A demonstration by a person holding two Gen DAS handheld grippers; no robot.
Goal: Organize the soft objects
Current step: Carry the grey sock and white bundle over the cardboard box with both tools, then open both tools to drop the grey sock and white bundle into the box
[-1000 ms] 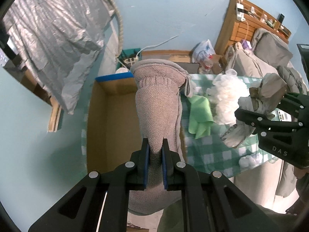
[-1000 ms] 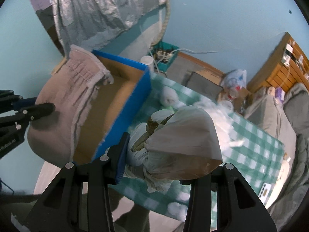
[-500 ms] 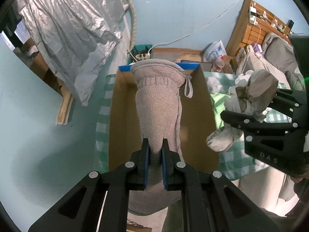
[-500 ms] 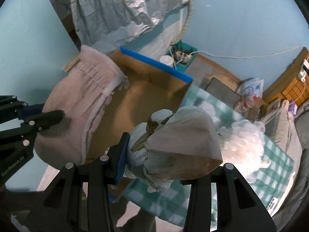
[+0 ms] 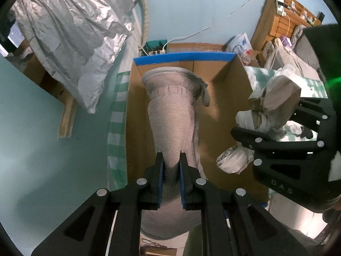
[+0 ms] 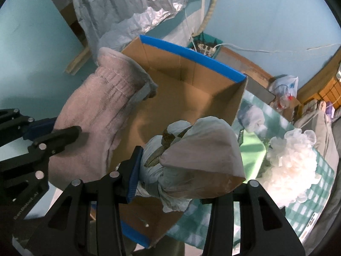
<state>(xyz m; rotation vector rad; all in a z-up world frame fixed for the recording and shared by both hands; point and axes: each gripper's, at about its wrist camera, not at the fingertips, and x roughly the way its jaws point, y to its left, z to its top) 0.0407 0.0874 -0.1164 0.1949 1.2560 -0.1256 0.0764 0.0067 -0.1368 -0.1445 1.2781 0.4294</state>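
Both grippers now over cardboard box (image 6: 187, 93), left gripper (image 5: 171, 168) fingers pinching grey sock (image 5: 172, 115), right gripper (image 6: 187, 183) clamping white bundle (image 6: 198, 149).

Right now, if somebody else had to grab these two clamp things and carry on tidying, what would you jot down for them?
Left gripper: shut on the grey fleece sock, which hangs over the open cardboard box.
Right gripper: shut on the knotted white cloth bundle, also held above the box, nearer its right wall.
Done: both soft items lifted and brought over the box; neither is released. The box floor looks bare.
Left: let both go into the box, then fetch the white fluffy puff and the green cloth, both lying on the checkered tablecloth to the right.
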